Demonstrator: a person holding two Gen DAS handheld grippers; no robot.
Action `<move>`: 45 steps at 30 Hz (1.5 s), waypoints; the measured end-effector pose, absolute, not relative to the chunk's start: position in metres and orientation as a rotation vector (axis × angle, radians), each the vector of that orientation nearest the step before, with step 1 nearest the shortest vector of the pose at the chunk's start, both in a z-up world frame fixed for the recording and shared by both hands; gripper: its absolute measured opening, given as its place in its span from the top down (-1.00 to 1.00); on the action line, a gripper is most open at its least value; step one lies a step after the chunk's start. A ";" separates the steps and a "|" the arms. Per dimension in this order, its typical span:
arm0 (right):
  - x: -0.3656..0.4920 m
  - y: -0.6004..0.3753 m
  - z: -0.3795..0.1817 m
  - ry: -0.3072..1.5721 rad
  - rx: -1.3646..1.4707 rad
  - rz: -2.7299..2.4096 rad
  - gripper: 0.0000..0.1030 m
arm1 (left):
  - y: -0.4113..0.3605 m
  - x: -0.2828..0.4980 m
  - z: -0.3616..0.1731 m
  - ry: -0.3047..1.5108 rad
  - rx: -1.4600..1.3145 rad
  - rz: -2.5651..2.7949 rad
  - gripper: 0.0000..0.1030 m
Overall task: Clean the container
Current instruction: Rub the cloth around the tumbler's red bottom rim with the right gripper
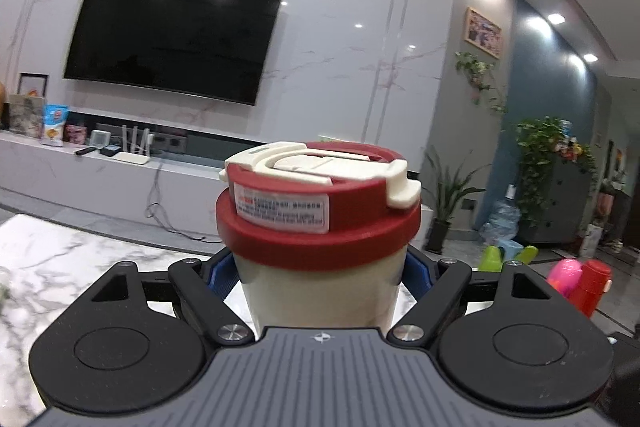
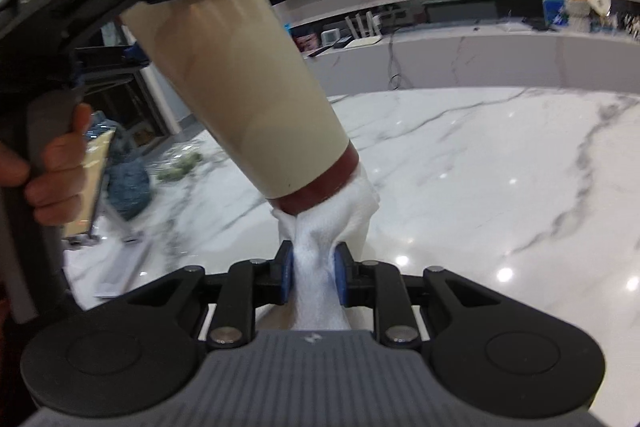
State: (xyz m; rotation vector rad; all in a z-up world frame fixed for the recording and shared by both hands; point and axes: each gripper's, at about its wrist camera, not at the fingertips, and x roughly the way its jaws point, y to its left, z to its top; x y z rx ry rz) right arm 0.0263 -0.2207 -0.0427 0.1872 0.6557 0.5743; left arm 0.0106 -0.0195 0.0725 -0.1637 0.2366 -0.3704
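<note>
Your left gripper (image 1: 320, 279) clamps a cream cup (image 2: 236, 83) with a red lid (image 1: 318, 203), tilted at upper left of the right view; your right gripper (image 2: 314, 277) pinches a white cloth (image 2: 328, 223) against the cup's base, above the marble table (image 2: 500, 167).

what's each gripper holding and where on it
Left gripper clamps the cup around its upper body, just under the red lid. Right gripper pinches a bunched white cloth against the cup's base.

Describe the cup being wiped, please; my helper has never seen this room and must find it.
Above the white marble table, the left tool grips a tall cream cup held off the surface. It has a red lid with a white flip latch and a red base band, which the right tool dabs with a white cloth.
</note>
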 end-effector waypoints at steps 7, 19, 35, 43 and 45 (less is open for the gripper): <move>0.037 -0.227 -0.053 0.638 0.219 0.587 0.54 | -0.030 0.016 0.069 0.225 -0.156 -0.465 -0.55; 0.056 -0.246 -0.067 0.654 0.305 0.506 0.54 | -0.032 0.029 0.061 0.249 -0.151 -0.451 -0.55; 0.052 -0.234 -0.067 0.648 0.312 0.588 0.54 | -0.027 0.036 0.060 0.222 -0.190 -0.479 -0.55; 0.045 -0.225 -0.069 0.676 0.327 0.654 0.54 | -0.037 0.032 0.059 0.187 -0.147 -0.468 -0.55; 0.043 -0.226 -0.067 0.679 0.339 0.663 0.54 | -0.040 0.028 0.060 0.168 -0.120 -0.442 -0.55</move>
